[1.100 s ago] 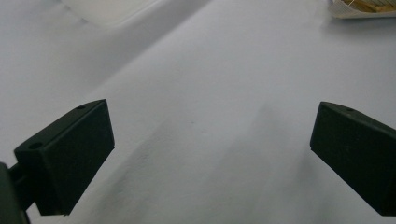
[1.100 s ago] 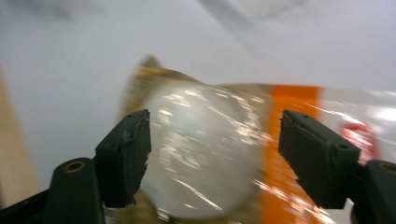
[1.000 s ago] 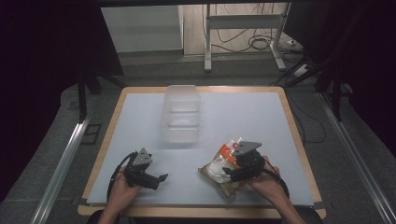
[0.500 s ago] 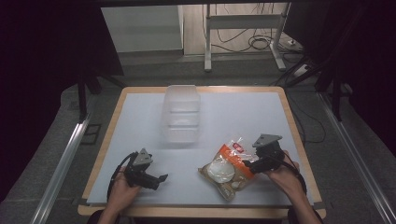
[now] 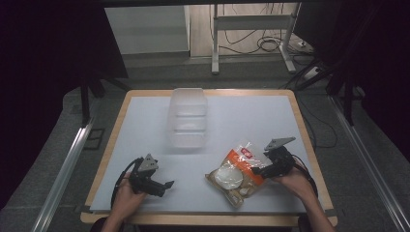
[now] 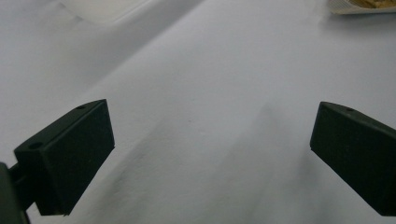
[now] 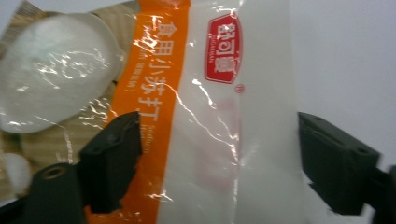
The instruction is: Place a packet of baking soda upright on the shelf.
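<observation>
A clear plastic container (image 5: 188,117) sits toward twelve o'clock on the tabletop (image 5: 241,111), apparently holding nothing. The right claw (image 7: 219,154) gapes over a snack bag (image 5: 239,167) at five o'clock. The left claw (image 6: 210,154) is spread wide at seven o'clock.

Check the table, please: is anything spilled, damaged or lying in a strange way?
Nothing stands out. The orange and white plastic food bag lies flat and sealed at an angle to the table edges, nothing spilled around it. The clear plastic container sits upright. The right gripper is open over the bag's end.

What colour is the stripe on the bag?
Orange, on the bag; it shows best in the right gripper view.
</observation>
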A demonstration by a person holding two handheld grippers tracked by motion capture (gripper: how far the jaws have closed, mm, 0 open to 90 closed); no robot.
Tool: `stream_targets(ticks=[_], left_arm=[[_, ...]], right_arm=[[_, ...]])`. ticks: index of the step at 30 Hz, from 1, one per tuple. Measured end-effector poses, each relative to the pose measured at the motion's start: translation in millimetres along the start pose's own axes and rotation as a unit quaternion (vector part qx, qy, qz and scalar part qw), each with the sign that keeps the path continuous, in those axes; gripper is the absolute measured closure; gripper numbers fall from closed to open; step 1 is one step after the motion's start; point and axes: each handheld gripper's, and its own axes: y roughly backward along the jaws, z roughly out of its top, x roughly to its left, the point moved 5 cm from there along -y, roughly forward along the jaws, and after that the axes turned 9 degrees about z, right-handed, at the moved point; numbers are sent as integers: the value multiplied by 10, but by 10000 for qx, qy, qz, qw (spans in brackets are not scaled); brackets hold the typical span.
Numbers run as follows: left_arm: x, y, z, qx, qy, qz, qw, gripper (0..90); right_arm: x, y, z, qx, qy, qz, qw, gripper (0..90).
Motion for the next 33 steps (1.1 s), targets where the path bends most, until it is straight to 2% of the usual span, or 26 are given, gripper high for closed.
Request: stream_targets(ticks=[2,4,8,11,15,17,21,23,24,26,30,32,33], left_arm=[[-1,0,0,1,-1,-1,10000,0],[-3,-2,-1,6,-2,-7,10000,0],[-7,-6,-1,28,-17,-15,10000,0],[-6,-7,-1,29,-15,-13,10000,0],[-10,-6,0,24,-19,-13,10000,0],[-9,-7,-1,31,-23,-10,10000,0],[-10,-6,0,27,-23,-8,10000,0],[-12,-6,0,26,-18,-8,10000,0],[-13,-6,0,26,-17,-11,10000,0],[-11,-9,0,31,-24,-10,10000,0],[-15,-8,1,31,-32,-7,10000,0],[-14,-8,1,29,-29,-9,10000,0],[-12,-9,0,36,-30,-10,10000,0]], right_arm=[[-6,17,8,-6,-35,-14,10000,256],[-11,54,22,-128,-82,51,9999,296],[6,102,30,-316,-236,435,9983,369],[46,107,56,-309,-146,540,9980,406],[30,67,49,-107,-27,201,9997,408],[4,55,35,-78,-90,236,9997,413],[-95,42,-4,-12,-230,86,9997,414],[-160,44,-37,-5,-316,46,9995,381],[-185,51,-50,-35,-359,92,9993,372],[-191,56,-66,-67,-479,361,9982,345],[-150,14,-65,-65,-491,776,9958,344],[-135,13,-53,-76,-462,794,9957,359],[-81,39,-9,-198,-410,971,9942,413]])
